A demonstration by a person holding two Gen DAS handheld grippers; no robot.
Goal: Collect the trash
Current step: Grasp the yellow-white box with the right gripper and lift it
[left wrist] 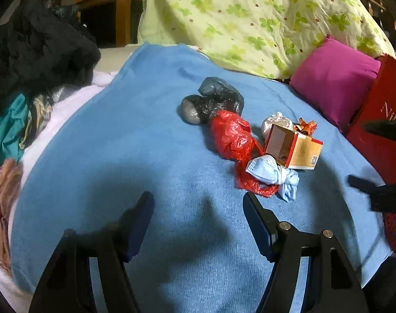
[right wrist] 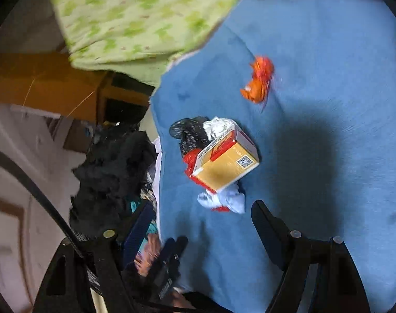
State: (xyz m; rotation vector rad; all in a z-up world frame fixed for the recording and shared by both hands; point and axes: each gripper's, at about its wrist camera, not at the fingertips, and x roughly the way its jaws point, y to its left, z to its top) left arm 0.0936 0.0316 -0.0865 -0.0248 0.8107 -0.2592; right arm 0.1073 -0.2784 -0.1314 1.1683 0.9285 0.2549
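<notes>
- The trash lies in a loose cluster on the blue knitted blanket covering the bed: a crumpled black plastic bag, a crumpled red plastic bag, an open gold-and-red cardboard box, a balled pale-blue face mask, a wad of clear plastic and an orange foil wrapper.
- The left gripper hangs wide and empty, short of the pile; the right gripper is likewise wide and empty, near the mask.
- Risk, as I judge it: the pieces touch and overlap, so closing on one may drag or scatter its neighbours.
- Thin film may slip from the fingers, and a low grab may pinch the soft blanket instead.
- Around the bed: a green clover-print quilt, a magenta pillow, a red paper bag, a heap of dark clothing and wooden furniture.
</notes>
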